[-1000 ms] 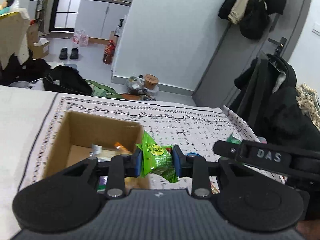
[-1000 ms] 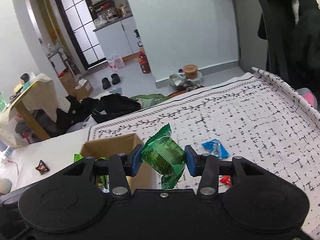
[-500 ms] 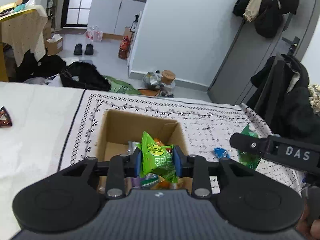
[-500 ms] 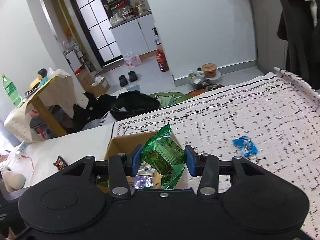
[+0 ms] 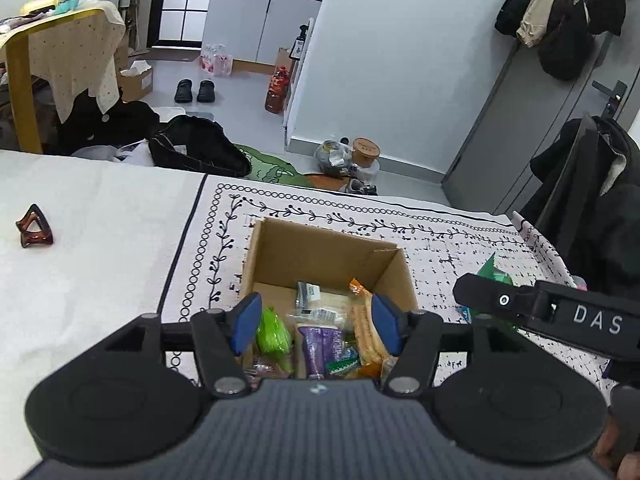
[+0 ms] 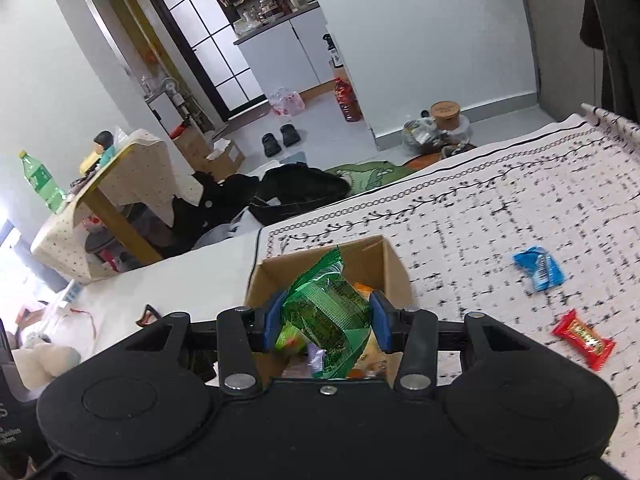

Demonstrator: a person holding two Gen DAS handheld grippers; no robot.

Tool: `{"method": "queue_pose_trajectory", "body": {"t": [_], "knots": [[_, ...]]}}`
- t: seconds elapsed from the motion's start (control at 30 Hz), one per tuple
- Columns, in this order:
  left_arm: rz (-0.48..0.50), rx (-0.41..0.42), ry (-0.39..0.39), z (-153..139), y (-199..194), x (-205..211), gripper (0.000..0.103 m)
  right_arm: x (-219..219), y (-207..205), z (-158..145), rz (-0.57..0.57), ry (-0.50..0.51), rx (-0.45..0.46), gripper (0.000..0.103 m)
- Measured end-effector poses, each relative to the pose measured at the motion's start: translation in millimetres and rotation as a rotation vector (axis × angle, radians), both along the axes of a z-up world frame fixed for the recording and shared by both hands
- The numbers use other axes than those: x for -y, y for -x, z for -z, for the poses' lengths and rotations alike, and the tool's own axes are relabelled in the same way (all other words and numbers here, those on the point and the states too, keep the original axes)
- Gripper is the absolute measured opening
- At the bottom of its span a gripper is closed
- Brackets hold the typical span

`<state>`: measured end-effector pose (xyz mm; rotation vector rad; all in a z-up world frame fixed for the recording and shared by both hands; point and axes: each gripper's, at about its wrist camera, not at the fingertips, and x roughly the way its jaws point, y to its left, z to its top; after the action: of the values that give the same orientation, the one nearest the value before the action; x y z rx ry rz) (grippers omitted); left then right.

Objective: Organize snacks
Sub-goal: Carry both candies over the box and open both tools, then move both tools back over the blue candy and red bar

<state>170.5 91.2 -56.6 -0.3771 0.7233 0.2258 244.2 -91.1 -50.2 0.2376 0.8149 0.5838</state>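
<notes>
An open cardboard box [image 5: 320,252] sits on the patterned cloth and holds several snack packets. My left gripper [image 5: 316,324] is open above the box; a light green packet [image 5: 272,330] lies inside, below its left pad. My right gripper [image 6: 324,320] is shut on a dark green snack packet [image 6: 326,312] and holds it over the box [image 6: 384,264]. The right gripper also shows at the right of the left wrist view [image 5: 540,308]. A blue packet [image 6: 540,268] and a red packet [image 6: 584,338] lie on the cloth to the right.
A brown hair clip [image 5: 34,234] lies on the white cloth at the left. The table's far edge drops to a cluttered floor with bags and shoes. Dark coats [image 5: 592,208] hang at the right.
My left gripper opened and let the light green packet fall into the box. My right gripper moved left with the dark green packet, from beside the box to over it.
</notes>
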Motion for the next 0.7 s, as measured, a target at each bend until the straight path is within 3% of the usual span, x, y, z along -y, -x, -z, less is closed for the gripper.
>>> {"method": "queue_pose_trajectory", "body": {"t": [0.13, 0.4, 0.7], "knots": [[-0.017, -0.01, -0.007, 0, 2, -5, 0.061, -2, -4, 2, -0.016, -0.058, -0.05, 0.057], [-0.028, -0.015, -0.029, 2, 5, -4, 0.072, 17, -7, 6, 0.008, -0.033, -0.063, 0.058], [0.011, 0.008, -0.003, 5, -7, 22, 0.08, 75, -17, 15, 0.088, 0.062, -0.062, 0.061]]}}
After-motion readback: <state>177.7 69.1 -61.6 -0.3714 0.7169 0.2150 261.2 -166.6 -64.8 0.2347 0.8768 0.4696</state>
